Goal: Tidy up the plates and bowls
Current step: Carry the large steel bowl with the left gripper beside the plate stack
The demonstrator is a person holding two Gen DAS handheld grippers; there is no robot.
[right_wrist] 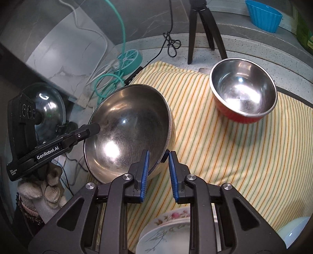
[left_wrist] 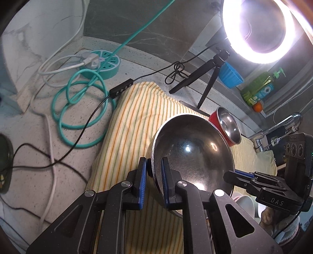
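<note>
Two claws, one in each of our hands, hold a large steel bowl (right_wrist: pixel 129 129) by opposite sides of its rim. Our left claw (left_wrist: pixel 153 182) is narrowed onto the rim, one blue pad outside the wall and one inside. Our right claw (right_wrist: pixel 158 173) pinches the far side the same way, its pads close around the thin metal edge. The bowl hangs tilted above a yellow striped cloth (right_wrist: pixel 225 156) spread on the speckled bench (left_wrist: pixel 82 109), and appears lifted clear of it.

We judge the step in hand to be carrying this big bowl toward its place. A smaller red bowl with a steel lining (right_wrist: pixel 243 95) stands upright on the cloth, well apart from the big one. A flowered plate (right_wrist: pixel 168 232) lies near the cloth's near edge, just below the right claw. The next move probably calls for both hands travelling together, keeping the rim level so it does not slip from either grip.

Open room is mostly the bare cloth between the two bowls. Behind it stand a black tripod (left_wrist: pixel 197 82) with a ring light (left_wrist: pixel 258 29) and a blue ribbed cup (right_wrist: pixel 263 15). To the left, a coiled teal cable (left_wrist: pixel 78 113) and a round teal power strip (left_wrist: pixel 101 64) crowd the bench, so that side looks less safe.
</note>
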